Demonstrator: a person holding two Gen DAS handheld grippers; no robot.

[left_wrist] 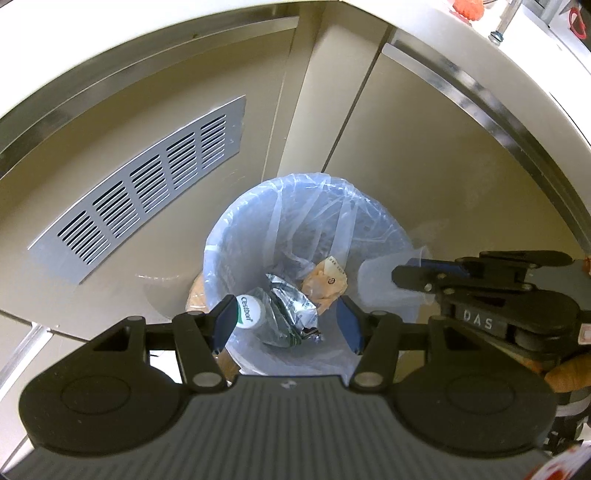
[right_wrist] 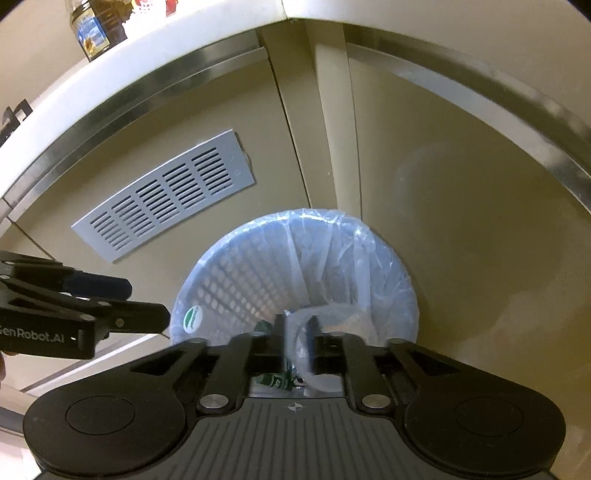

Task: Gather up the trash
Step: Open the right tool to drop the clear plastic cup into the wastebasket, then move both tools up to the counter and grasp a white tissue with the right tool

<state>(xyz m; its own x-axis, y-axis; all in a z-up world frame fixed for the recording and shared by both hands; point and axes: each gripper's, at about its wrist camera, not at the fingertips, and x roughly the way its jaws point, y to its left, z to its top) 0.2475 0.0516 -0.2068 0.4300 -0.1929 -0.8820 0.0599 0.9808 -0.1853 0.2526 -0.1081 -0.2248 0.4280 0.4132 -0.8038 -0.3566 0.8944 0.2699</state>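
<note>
A round bin lined with a clear blue bag stands on the floor in a cabinet corner. Inside lie a crumpled silver wrapper, a tan paper wrapper and a plastic bottle with a green-and-white cap. My left gripper is open above the bin mouth, its blue pads either side of the trash, the left pad touching or just beside the bottle cap. My right gripper is shut on the bag's edge at the bin's near rim; it also shows in the left wrist view, pinching the liner.
Beige cabinet doors meet in a corner behind the bin. A grey vent grille is set in the left door. A white countertop runs above, with a bottle on it.
</note>
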